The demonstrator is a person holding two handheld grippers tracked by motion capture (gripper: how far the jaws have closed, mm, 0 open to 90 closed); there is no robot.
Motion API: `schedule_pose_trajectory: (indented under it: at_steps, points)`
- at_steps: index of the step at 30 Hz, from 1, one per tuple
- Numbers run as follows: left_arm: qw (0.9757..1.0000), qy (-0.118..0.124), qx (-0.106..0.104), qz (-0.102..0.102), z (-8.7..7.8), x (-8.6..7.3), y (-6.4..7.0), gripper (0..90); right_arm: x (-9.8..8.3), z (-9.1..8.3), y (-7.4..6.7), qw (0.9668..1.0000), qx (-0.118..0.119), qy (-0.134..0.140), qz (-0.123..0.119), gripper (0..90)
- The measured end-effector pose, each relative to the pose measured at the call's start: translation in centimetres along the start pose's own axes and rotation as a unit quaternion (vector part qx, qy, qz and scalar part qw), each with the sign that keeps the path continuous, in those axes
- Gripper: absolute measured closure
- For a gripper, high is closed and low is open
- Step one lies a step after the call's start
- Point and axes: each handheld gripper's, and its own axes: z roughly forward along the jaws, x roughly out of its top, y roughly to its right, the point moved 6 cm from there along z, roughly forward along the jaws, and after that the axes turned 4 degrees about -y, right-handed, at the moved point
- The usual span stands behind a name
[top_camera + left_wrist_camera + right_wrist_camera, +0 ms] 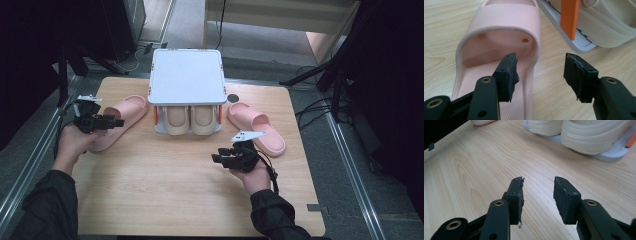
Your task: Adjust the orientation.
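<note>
1. The left gripper (540, 71) is held with its jaws wide apart, and nothing is gripped; one jaw is seen over the sole of the left pink slipper (499, 37), the other over bare wood.
2. The right gripper (539, 195) is also spread open and empty above the table (474, 170).
3. At 12 o'clock a grey rack (186, 75) is placed, with two beige shoes (190, 120) under it.
4. The right pink slipper (257, 127) lies at 2 o'clock.
</note>
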Motion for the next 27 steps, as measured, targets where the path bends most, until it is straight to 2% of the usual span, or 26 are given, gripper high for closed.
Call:
schedule_pose_trajectory:
  at_steps: [4, 10, 13, 17, 18, 23, 27]
  points:
    - [0.9998, -0.012, -0.002, -0.014, 1.1, 0.2, -0.5, 44.9, -0.5, -0.3, 0.1, 1.0, -0.005, 0.0, 0.008, 60.5]
    - [0.9997, -0.022, -0.004, -0.006, 2.5, 0.8, -0.4, 52.3, -1.3, -1.0, 0.3, 0.9997, -0.018, 0.001, 0.013, 61.0]
    - [0.9998, -0.02, -0.005, -0.001, 3.2, 1.2, -0.3, 58.9, -1.7, -1.6, 0.5, 0.9995, -0.024, 0.005, 0.018, 61.1]
    - [0.9995, -0.03, -0.003, -0.004, 3.8, 1.3, -0.4, 73.6, -2.2, -2.4, 0.9, 0.9989, -0.03, 0.011, 0.034, 62.2]
    - [0.9995, -0.03, -0.005, -0.003, 3.8, 1.4, -0.4, 75.9, -2.3, -2.6, 1.0, 0.9988, -0.03, 0.013, 0.037, 62.9]
    - [0.9995, -0.026, 0.012, 0.009, 3.0, 2.0, -0.4, 81.6, -2.5, -3.2, 1.3, 0.9976, -0.031, 0.019, 0.058, 62.9]
    - [0.9996, -0.023, 0.016, -0.007, 2.1, 2.4, -0.4, 83.8, -2.4, -3.5, 1.5, 0.9973, -0.032, 0.024, 0.061, 62.8]
